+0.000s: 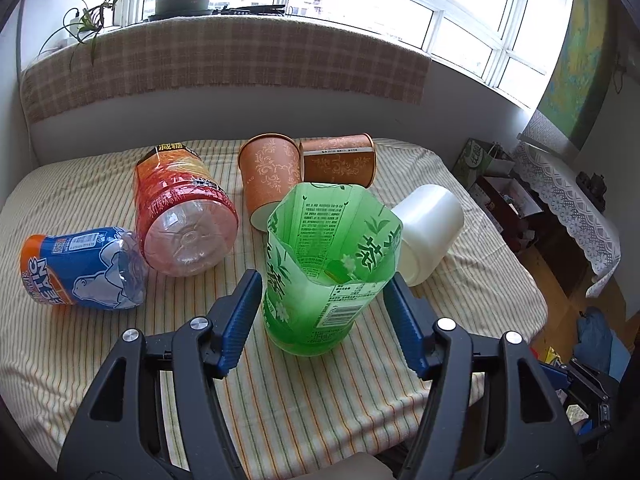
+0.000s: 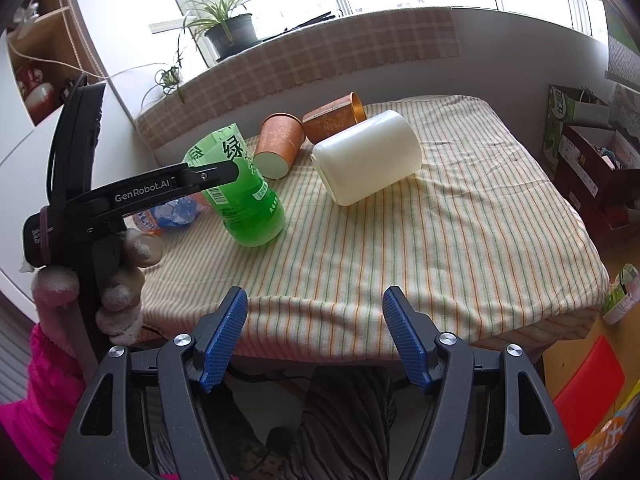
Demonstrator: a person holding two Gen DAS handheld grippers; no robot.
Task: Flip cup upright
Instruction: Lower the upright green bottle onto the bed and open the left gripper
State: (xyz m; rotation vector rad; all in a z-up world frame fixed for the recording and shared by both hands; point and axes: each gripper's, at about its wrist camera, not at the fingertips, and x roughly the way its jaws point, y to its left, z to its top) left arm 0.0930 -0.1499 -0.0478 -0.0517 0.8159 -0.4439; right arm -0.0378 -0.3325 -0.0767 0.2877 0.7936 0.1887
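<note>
Left tool (image 1: 322, 300) straddles upright green cup (image 1: 320, 264) — unclamped.

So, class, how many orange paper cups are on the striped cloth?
2, both at the far side: the lighter orange paper cup tipped over, base toward us, and the darker orange paper cup on its side beside it, right.

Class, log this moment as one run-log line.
left gripper: open around green cup | green cup: upright on cloth | right gripper: open, empty | white cup: on its side
</note>
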